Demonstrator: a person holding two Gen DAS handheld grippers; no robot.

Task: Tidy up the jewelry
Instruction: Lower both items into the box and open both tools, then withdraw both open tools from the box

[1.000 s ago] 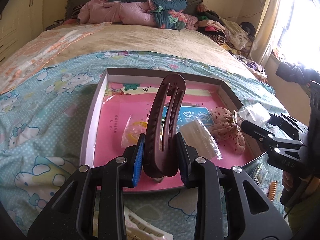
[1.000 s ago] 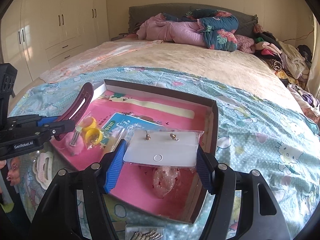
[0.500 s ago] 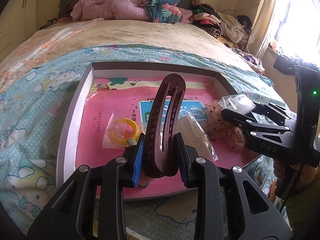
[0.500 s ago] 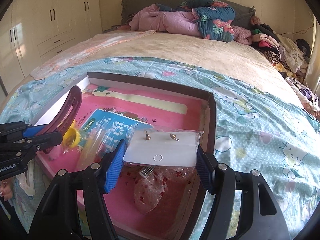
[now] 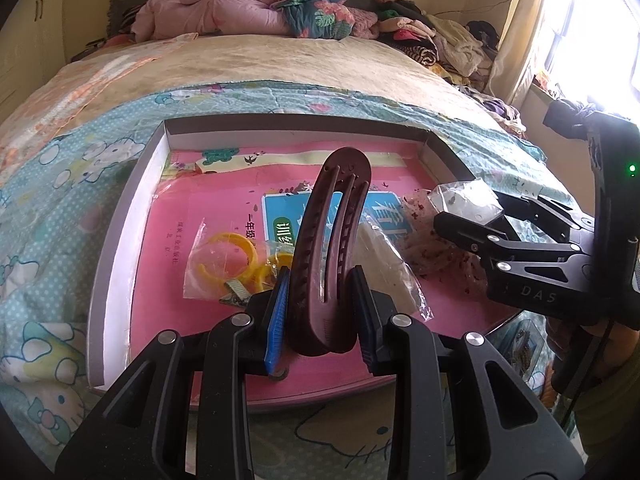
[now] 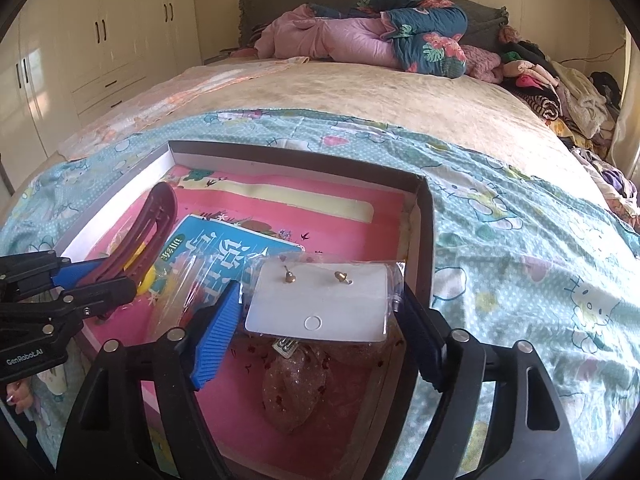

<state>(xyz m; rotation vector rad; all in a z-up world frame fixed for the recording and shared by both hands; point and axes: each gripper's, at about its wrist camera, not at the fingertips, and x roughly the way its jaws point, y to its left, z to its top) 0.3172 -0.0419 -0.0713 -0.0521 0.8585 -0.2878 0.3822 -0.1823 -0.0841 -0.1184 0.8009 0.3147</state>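
Since a second ago, we see both hand-held grippers lower over the shallow cardboard box lid [image 5: 120, 240], which now fills more of each view, and the right hand-held gripper [image 6: 316, 320] has just been opening its jaws; the earring card in its clear sleeve [image 6: 320, 304] lies between the pads, the blue left pad standing just off its edge, so we cannot call it pinched.

Going left to right in the left wrist view: cream wardrobe doors [image 6: 100, 40] edge the room, then a bed covered with a turquoise cartoon-cat sheet [image 5: 60, 200] and a beige quilt, pink and floral bedding [image 5: 248, 12] heaped at the head. The box lid rests on the sheet, white-walled, floored with a glossy pink booklet bearing a blue panel of Chinese characters [image 6: 216, 256]. On it lies a clear bag of yellow plastic rings [image 5: 224, 256]. The left hand-held gripper [image 5: 320, 312] is clamped on a dark brown ribbed plastic hair clip [image 5: 328, 240], upright over the lid. Right of it sits a sparkly pink fabric piece [image 6: 292, 392]. Clothes pile by the bright window [image 5: 580, 40].

We read "GenRobot.AI" and "DAS" on the gripper bodies.
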